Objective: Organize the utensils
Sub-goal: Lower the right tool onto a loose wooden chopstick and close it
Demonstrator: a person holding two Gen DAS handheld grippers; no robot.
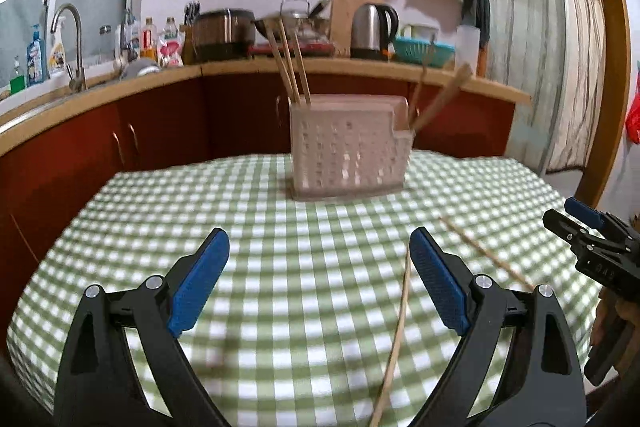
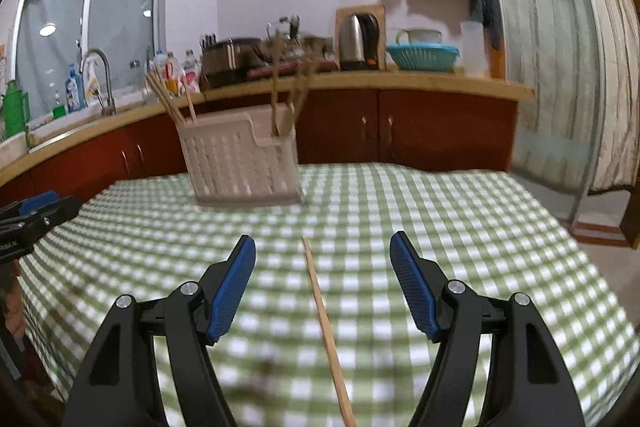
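A pale slotted utensil holder [image 1: 347, 143] stands on the green checked tablecloth [image 1: 280, 227]; it also shows in the right wrist view [image 2: 240, 155]. Chopsticks [image 1: 289, 61] stand in its left compartment and wooden utensils [image 1: 438, 99] lean in its right one. Two loose chopsticks lie on the cloth: one [image 1: 396, 335] just inside my left gripper's right finger, another [image 1: 486, 254] further right. In the right wrist view a chopstick [image 2: 326, 327] lies between my fingers. My left gripper [image 1: 320, 239] and right gripper [image 2: 322, 243] are both open and empty.
A kitchen counter [image 1: 360, 67] behind the table carries a kettle [image 1: 374, 31], a rice cooker, bottles, a teal basket [image 2: 422, 55] and a sink tap [image 1: 74, 43]. The right gripper shows at the right edge of the left wrist view [image 1: 592, 239]. The table's far edge drops off behind the holder.
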